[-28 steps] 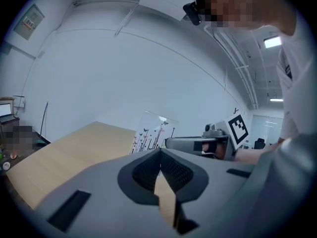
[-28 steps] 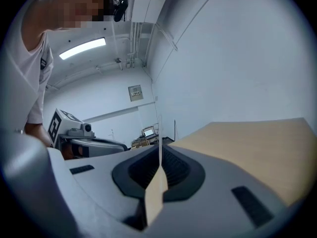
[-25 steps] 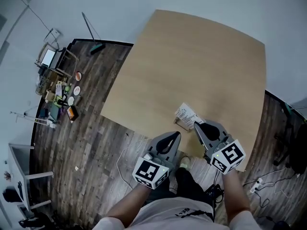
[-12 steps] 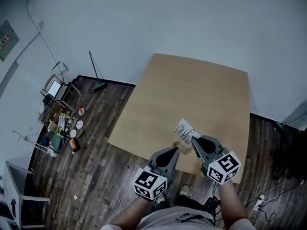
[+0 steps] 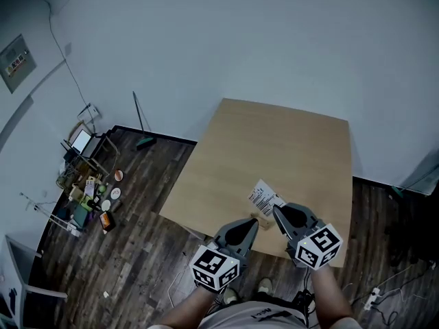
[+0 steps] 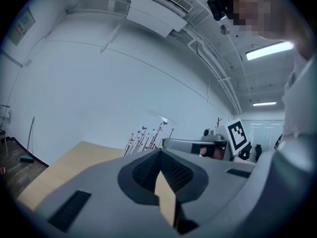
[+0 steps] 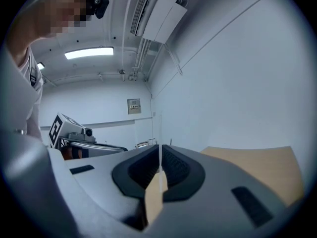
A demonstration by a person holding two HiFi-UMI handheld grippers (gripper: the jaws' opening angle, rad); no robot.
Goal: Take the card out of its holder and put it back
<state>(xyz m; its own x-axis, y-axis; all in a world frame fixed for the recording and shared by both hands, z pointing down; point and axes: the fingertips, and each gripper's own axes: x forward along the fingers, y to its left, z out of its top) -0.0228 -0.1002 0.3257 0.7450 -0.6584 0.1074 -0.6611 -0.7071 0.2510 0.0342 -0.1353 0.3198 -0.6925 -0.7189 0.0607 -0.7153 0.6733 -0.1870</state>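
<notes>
Head view, with both gripper views. The card (image 5: 263, 198) leans over the near edge of the table (image 5: 274, 142), its lower edge at the small wooden holder (image 5: 260, 218); I cannot tell whether it is seated in the slot or already clear of it. My left claw (image 5: 252, 223) is pressed together on a tan block, which I take to be the holder. My right claw (image 5: 278, 212) is closed on a thin white edge, which I read as the card, with the tan wood showing just below.

Hazards, as I judge them:
- The right claw grips only a narrow strip, so a skewed pull could bend the card or let it slip.
- If the card binds in the slot, the holder may lift or twist in the left claw.
- The holder sits close to the near table edge, so a slip could send it to the floor.
</notes>
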